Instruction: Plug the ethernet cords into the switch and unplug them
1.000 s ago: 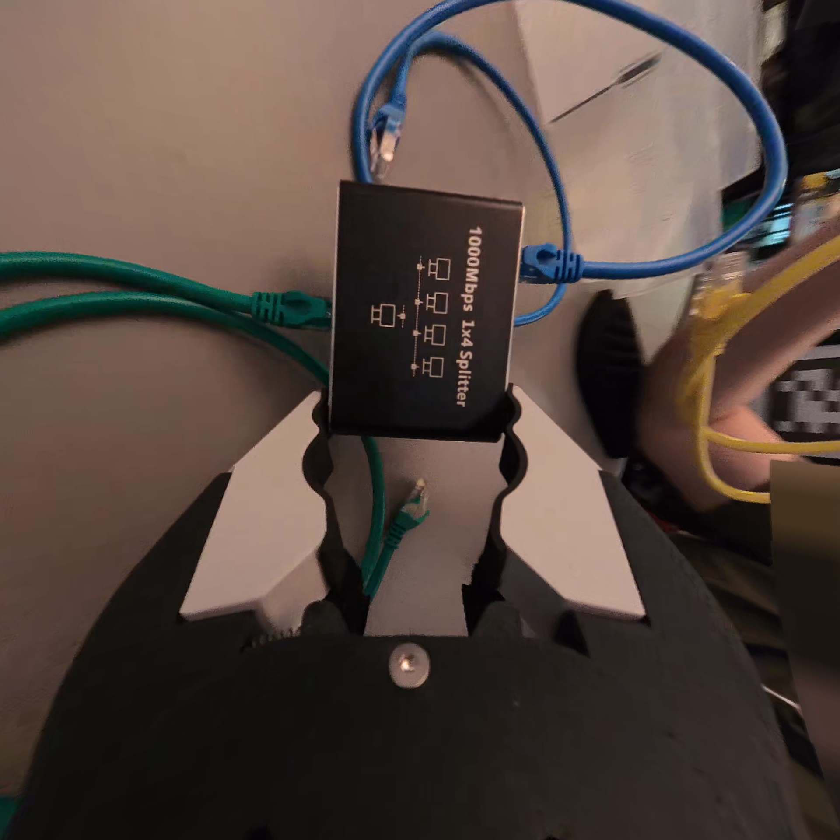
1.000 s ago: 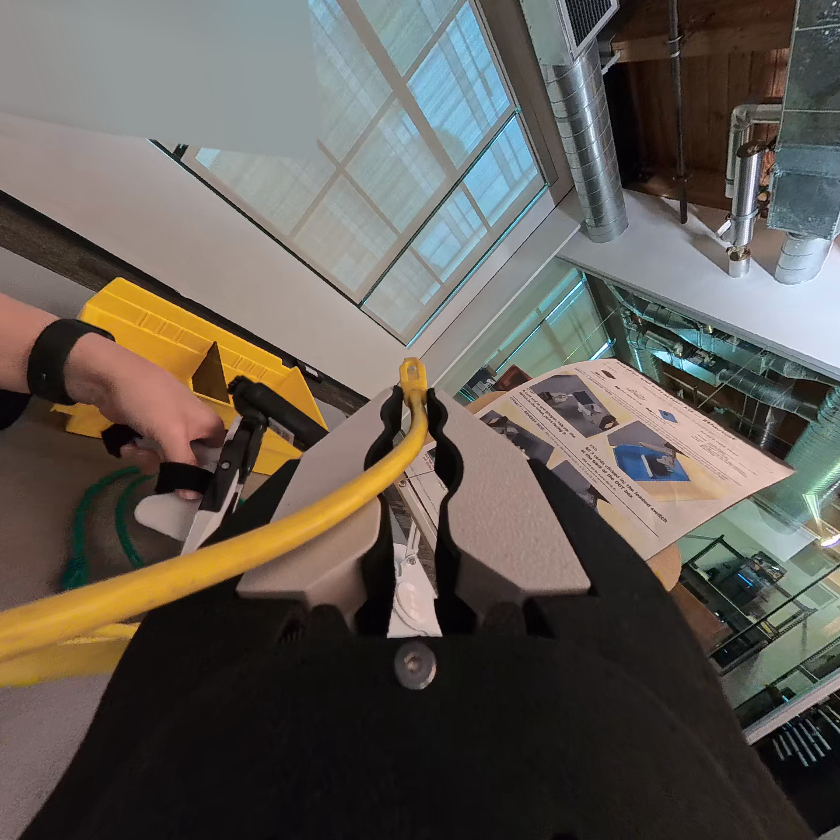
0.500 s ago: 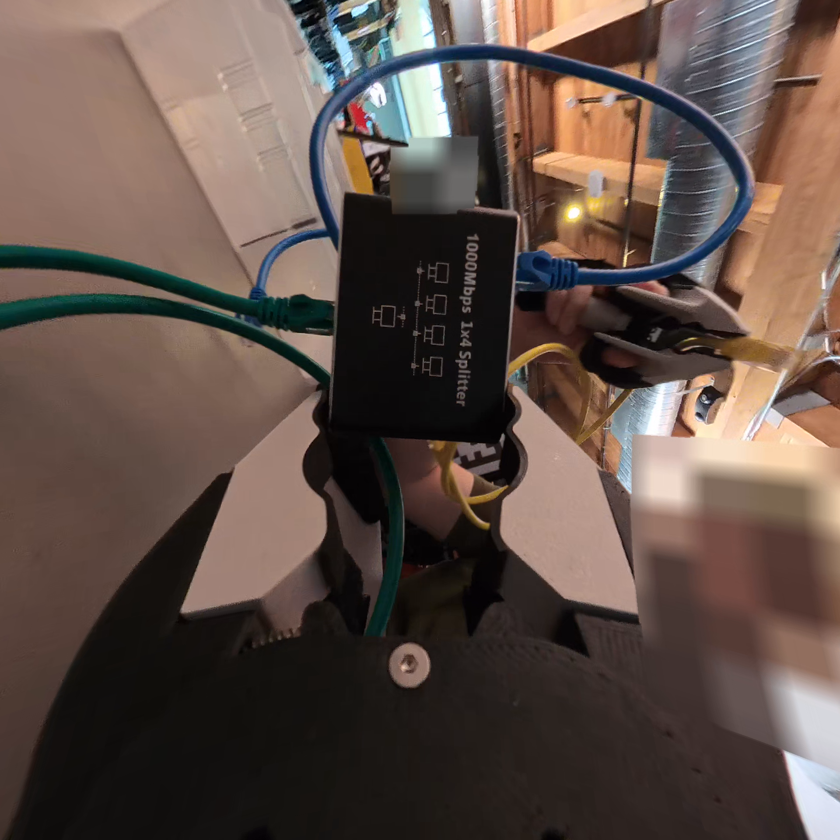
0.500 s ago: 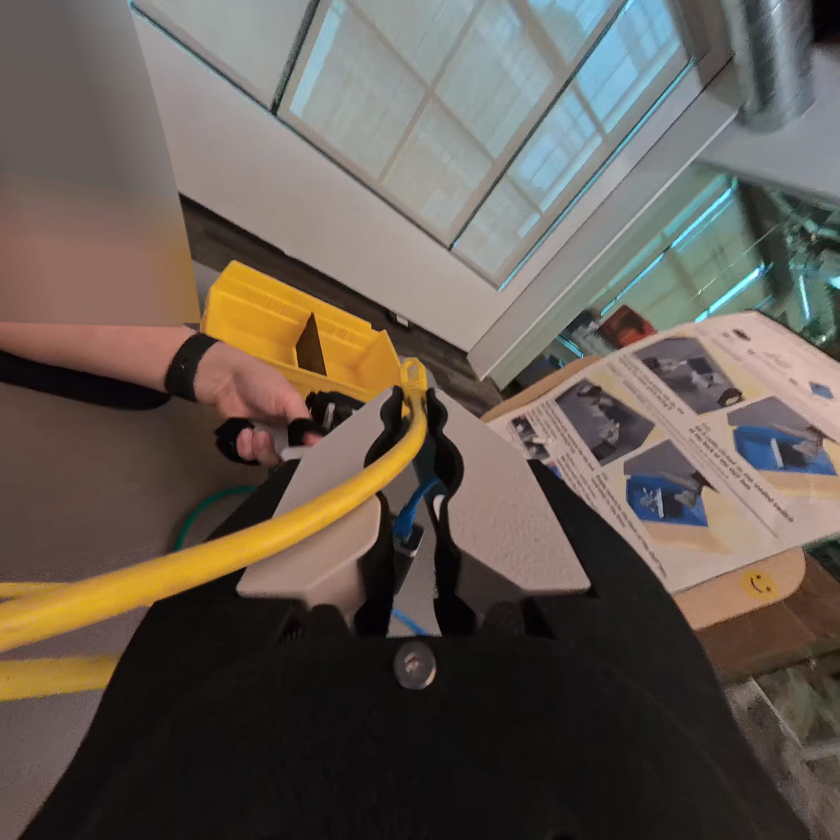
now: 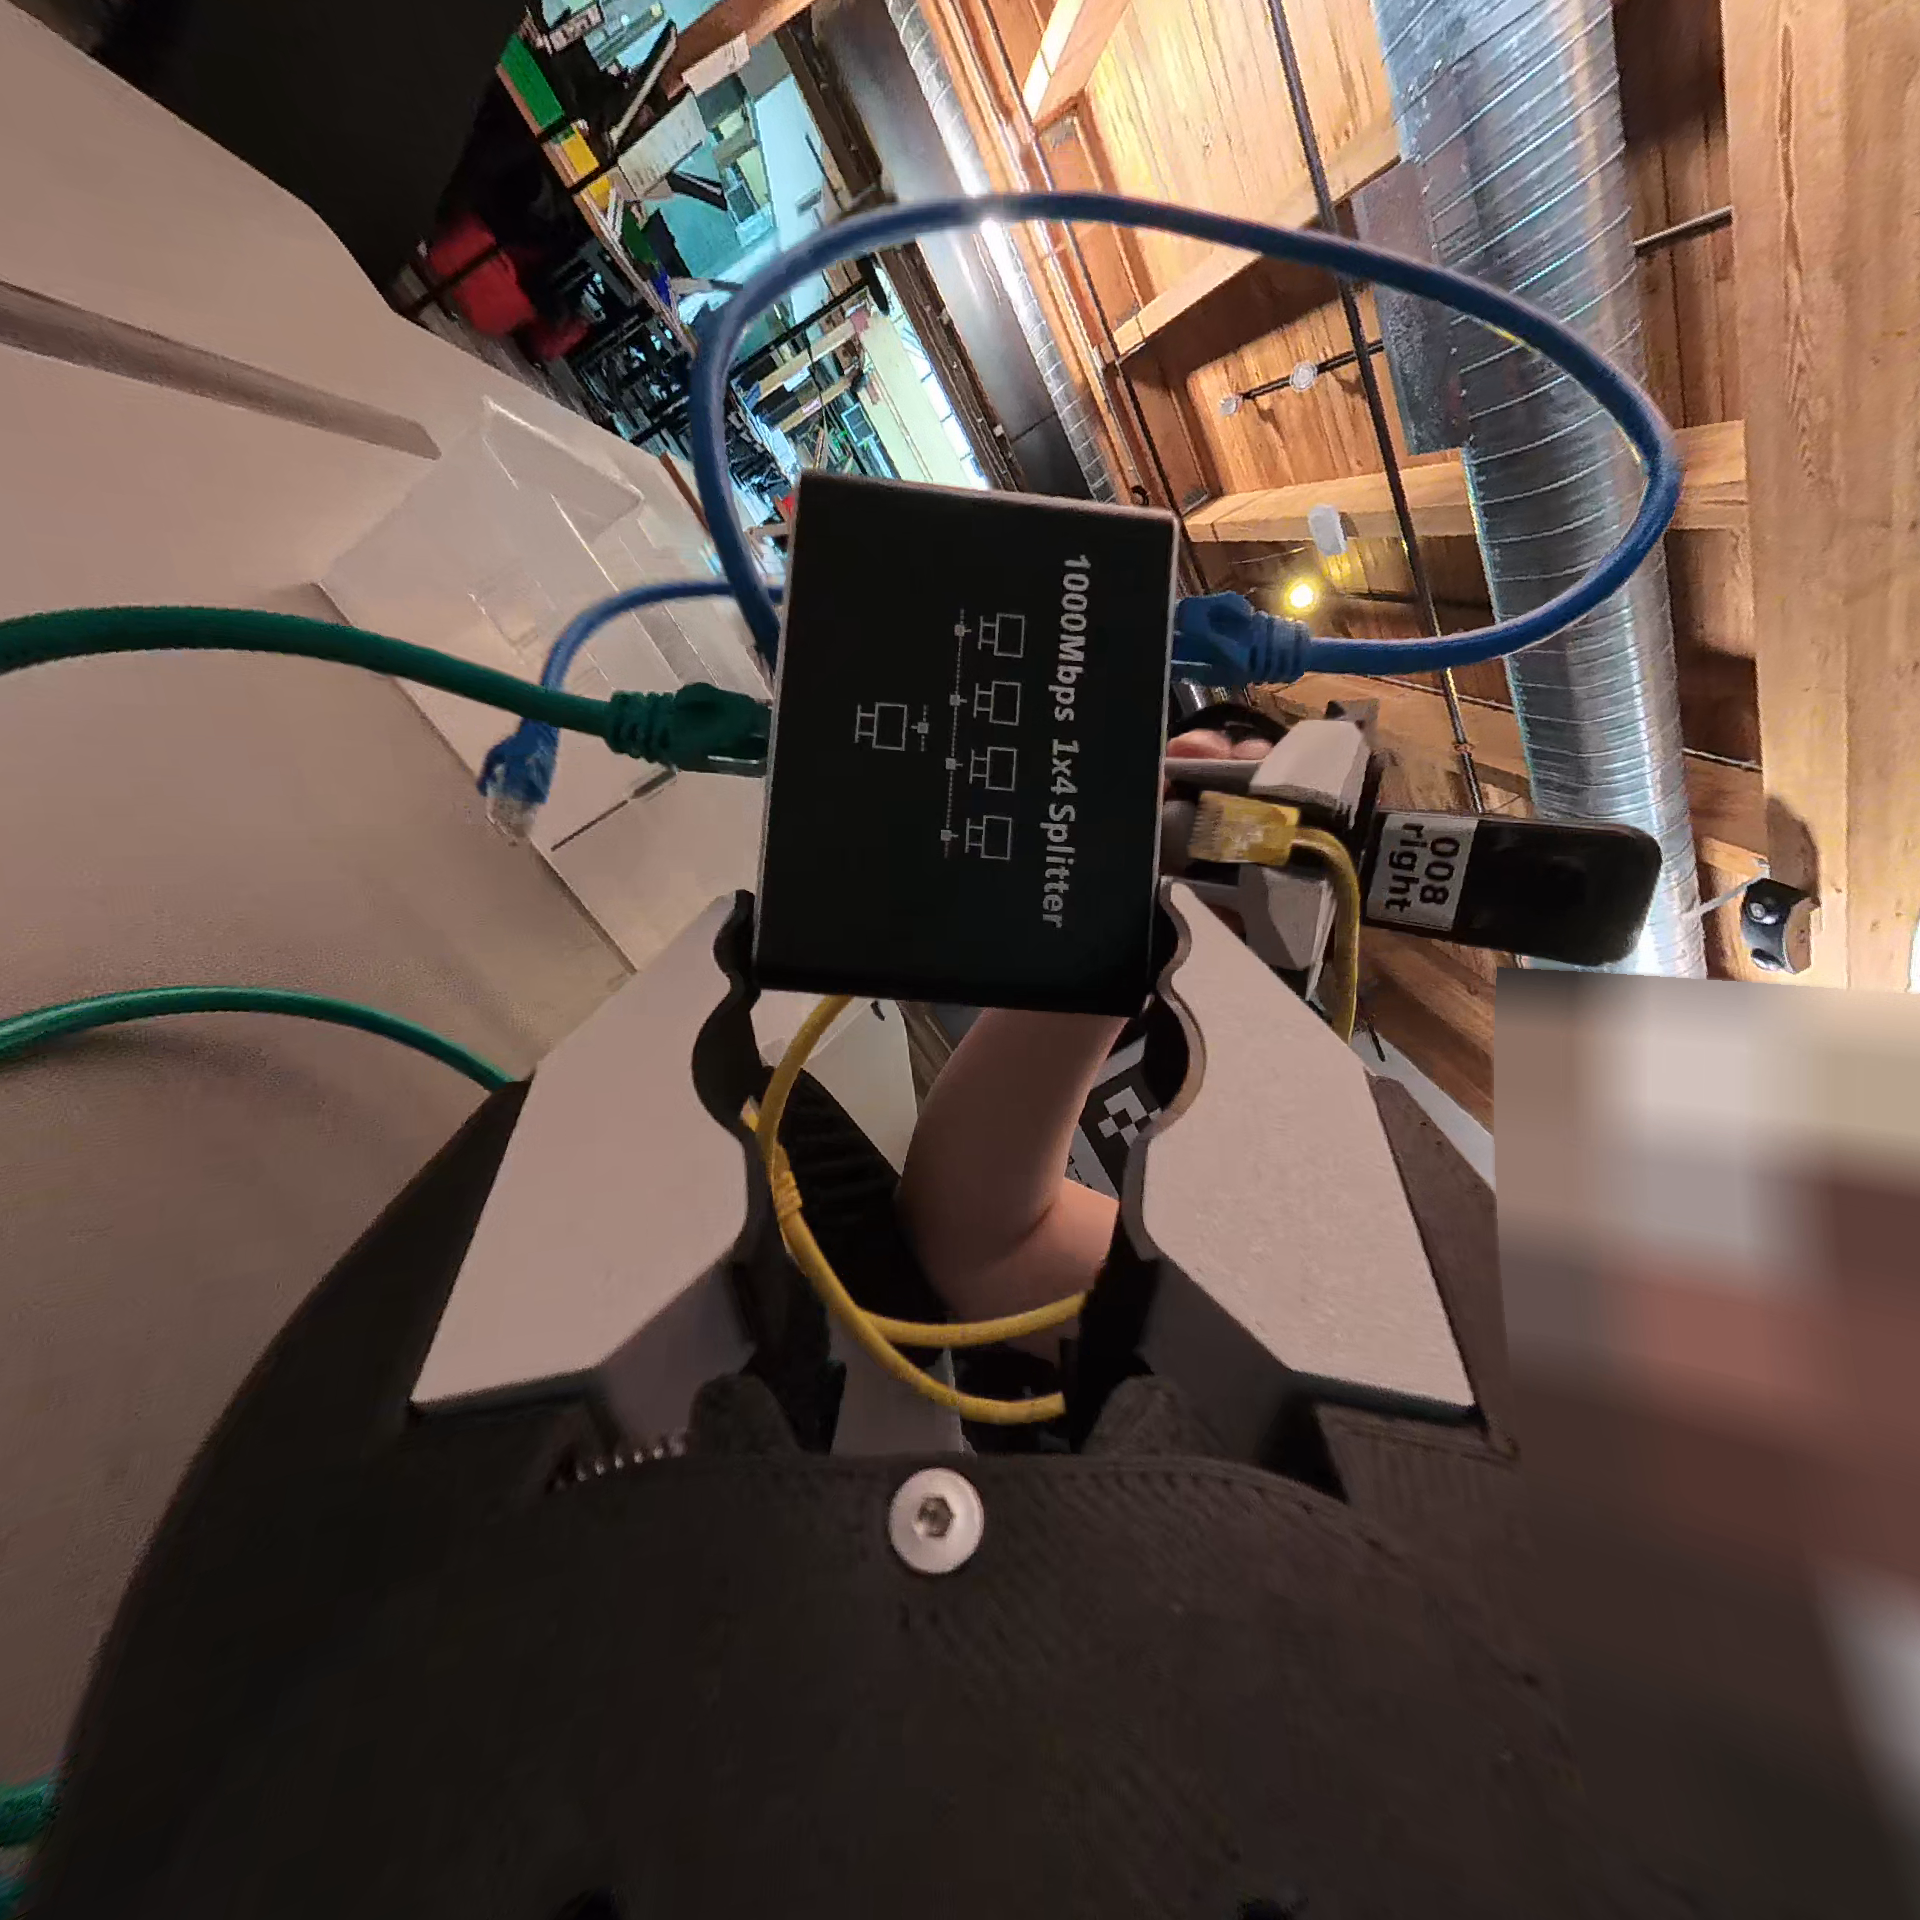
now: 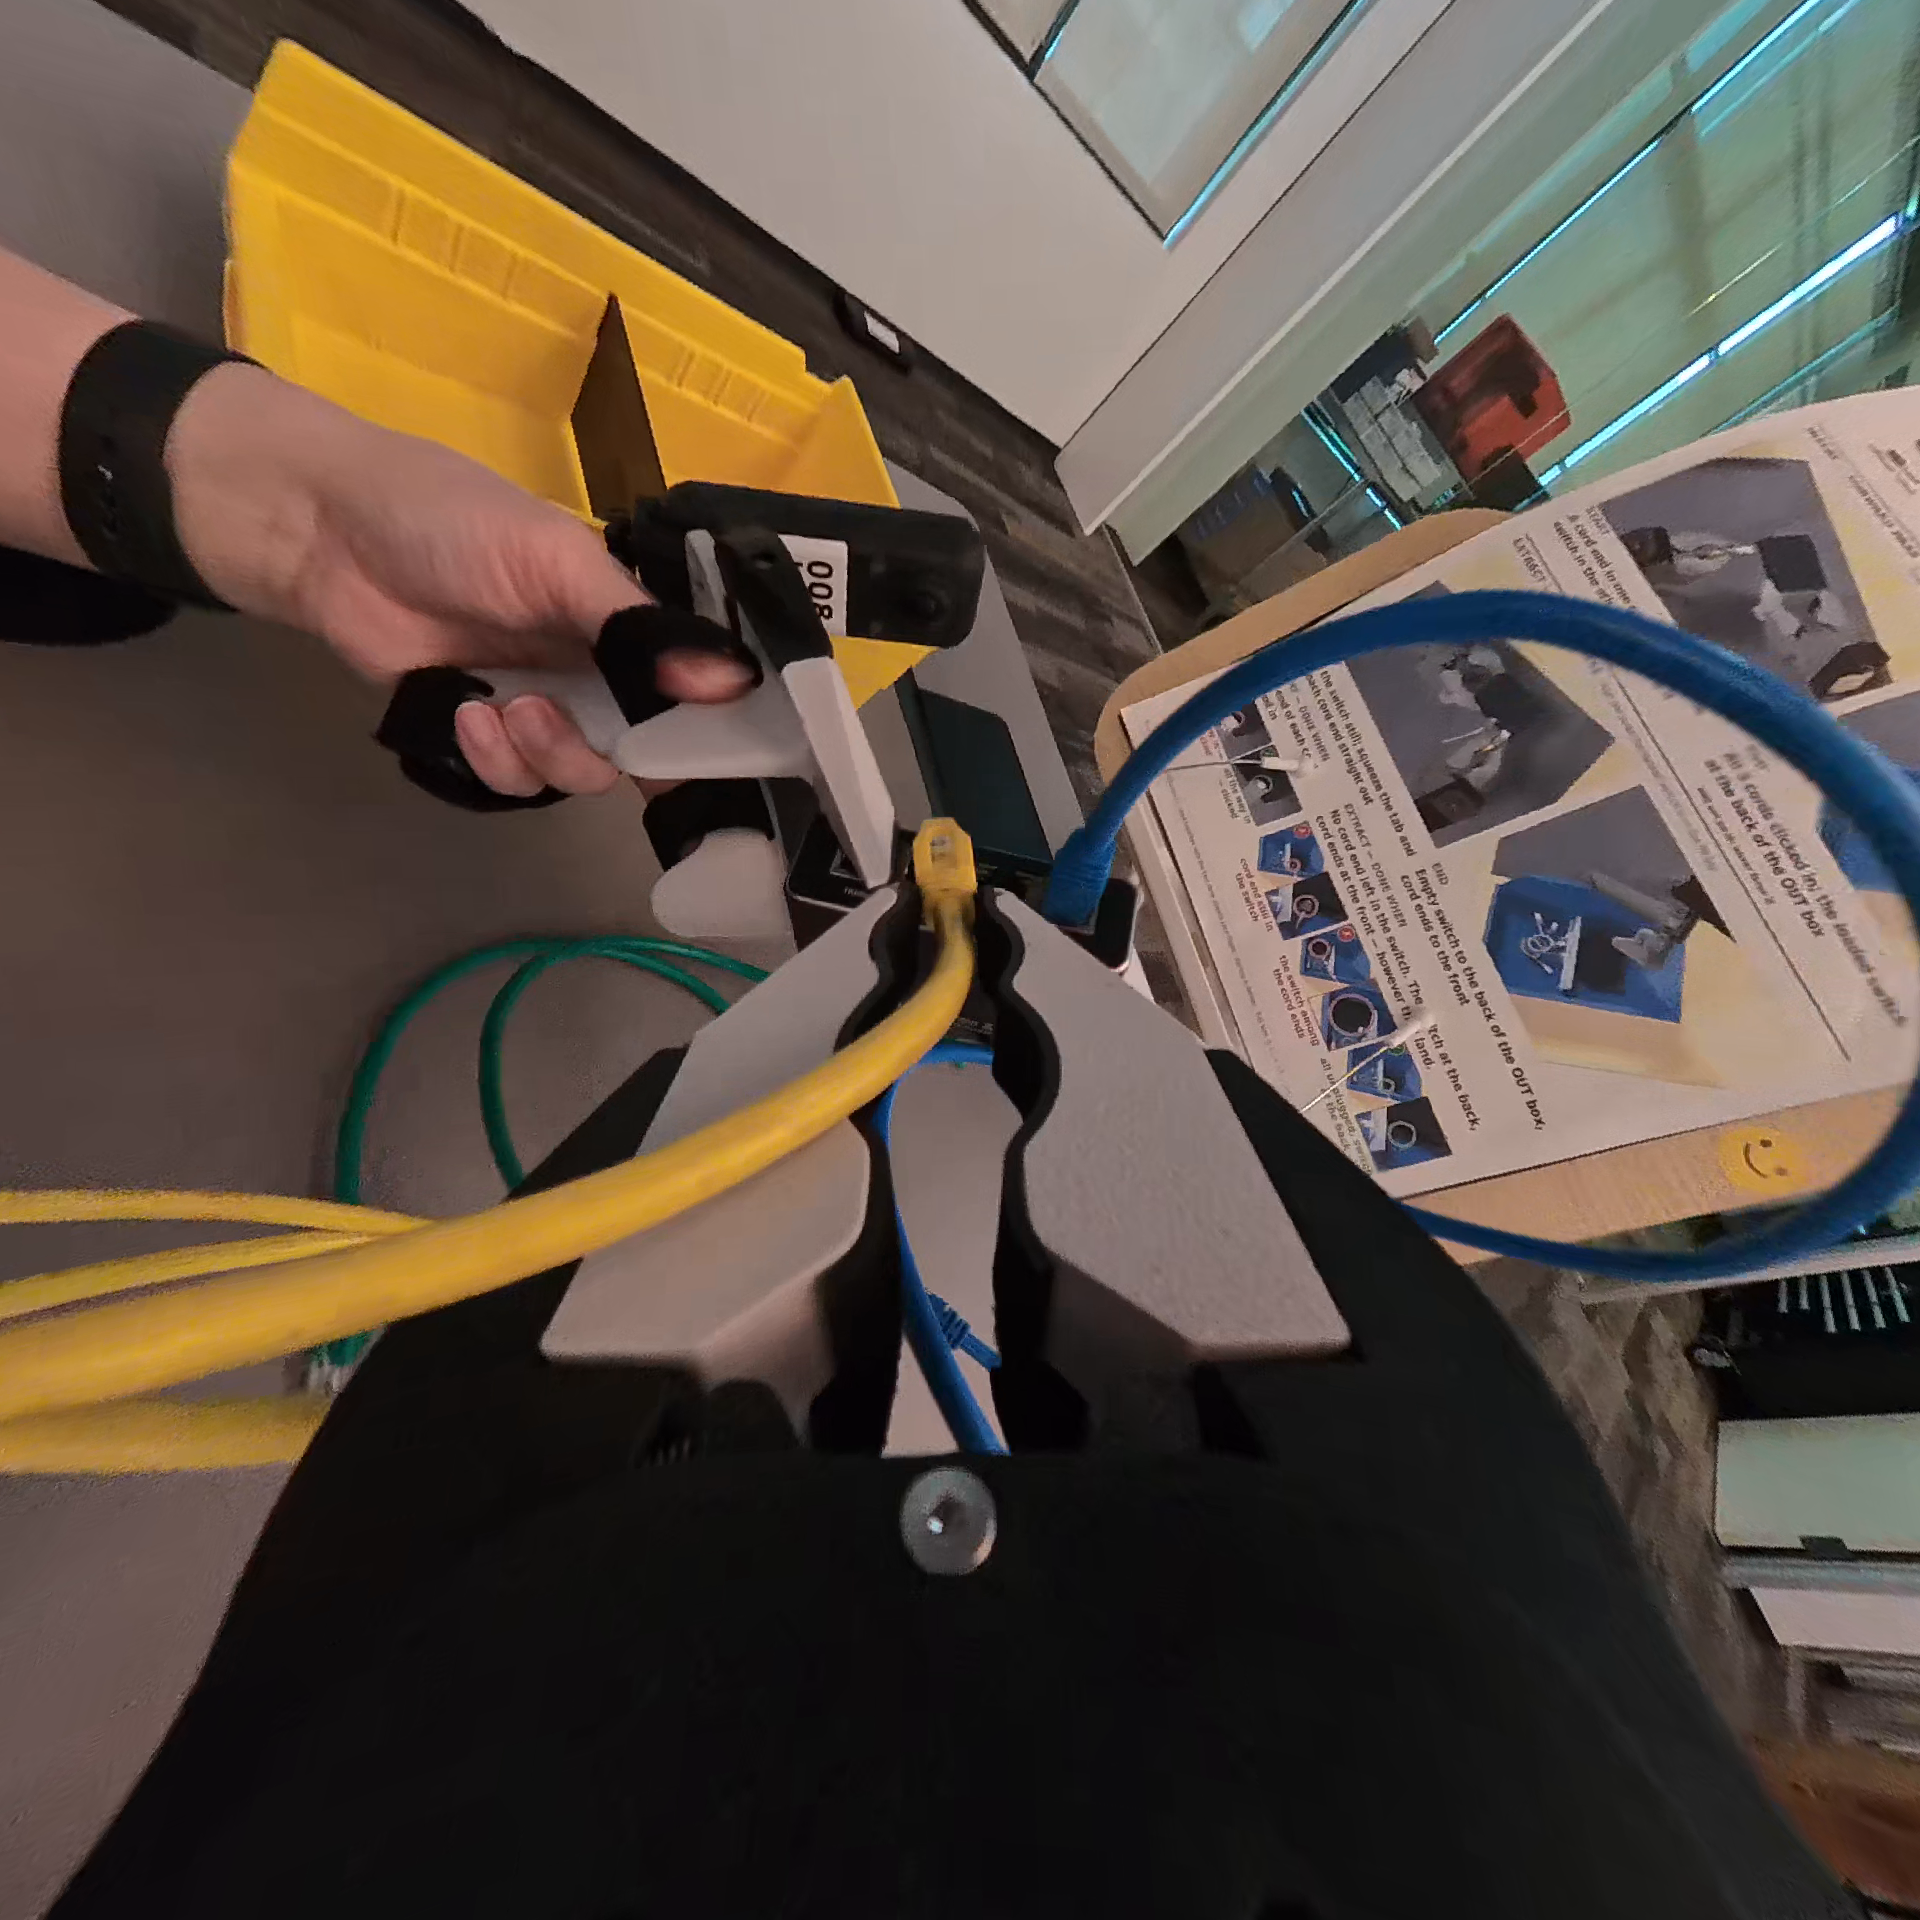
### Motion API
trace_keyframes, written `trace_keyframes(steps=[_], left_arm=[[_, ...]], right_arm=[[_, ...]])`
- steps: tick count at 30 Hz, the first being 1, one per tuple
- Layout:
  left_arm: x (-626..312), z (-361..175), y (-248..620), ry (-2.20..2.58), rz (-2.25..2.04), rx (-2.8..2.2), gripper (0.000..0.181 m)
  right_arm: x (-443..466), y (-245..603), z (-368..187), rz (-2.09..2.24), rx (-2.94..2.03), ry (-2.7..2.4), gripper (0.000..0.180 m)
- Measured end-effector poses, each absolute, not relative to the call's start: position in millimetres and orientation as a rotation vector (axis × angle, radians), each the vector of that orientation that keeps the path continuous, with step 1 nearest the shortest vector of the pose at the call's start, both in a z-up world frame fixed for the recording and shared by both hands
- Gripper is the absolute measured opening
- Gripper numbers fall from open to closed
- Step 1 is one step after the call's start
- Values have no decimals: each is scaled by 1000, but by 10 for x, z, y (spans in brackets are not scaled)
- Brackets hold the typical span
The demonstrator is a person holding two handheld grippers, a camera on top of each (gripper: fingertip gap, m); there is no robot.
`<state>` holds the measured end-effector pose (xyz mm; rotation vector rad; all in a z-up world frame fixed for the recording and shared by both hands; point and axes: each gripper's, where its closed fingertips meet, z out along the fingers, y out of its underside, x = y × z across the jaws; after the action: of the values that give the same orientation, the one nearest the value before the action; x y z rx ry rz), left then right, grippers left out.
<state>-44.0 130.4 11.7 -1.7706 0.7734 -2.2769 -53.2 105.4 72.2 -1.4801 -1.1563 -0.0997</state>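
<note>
Your left gripper is clamped on the near end of the black switch, holding it up off the grey table. A green cord sits plugged into its left side, a blue cord into its right, looping wide overhead. Your right gripper is pinched tight on the yellow cord just behind its plug, which sits right at the switch's right side, maybe touching a port; that's hard to judge. Behind your left hand, the yellow bin shows only a divider inside.
</note>
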Motion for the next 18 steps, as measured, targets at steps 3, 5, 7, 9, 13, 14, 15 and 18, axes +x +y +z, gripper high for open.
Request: trace_keyframes(steps=[3,5,7,9,13,14,15,18], left_arm=[[-444,142,1311,778,-2258,-1754,73],[-445,149,1325,785,-2221,-1747,73],[-453,152,1357,787,-2176,-1739,73],[-455,155,1373,787,-2149,-1734,74],[-442,148,1412,750,-2114,-1728,74],[-438,141,1426,742,-2095,-1728,73],[-434,137,1439,738,-2071,-1724,73],[-428,110,1488,778,-1896,-1708,74]], right_arm=[[-559,1084,679,-105,-1509,-1151,9],[-545,1113,640,-127,-1543,-1144,10],[-539,1120,628,-143,-1568,-1135,10],[-540,1124,629,-158,-1593,-1118,9],[-518,1154,613,-179,-1666,-1057,10],[-507,1164,602,-179,-1684,-1043,10],[-497,1175,595,-174,-1699,-1027,10],[-476,1196,576,-158,-1741,-988,10]])
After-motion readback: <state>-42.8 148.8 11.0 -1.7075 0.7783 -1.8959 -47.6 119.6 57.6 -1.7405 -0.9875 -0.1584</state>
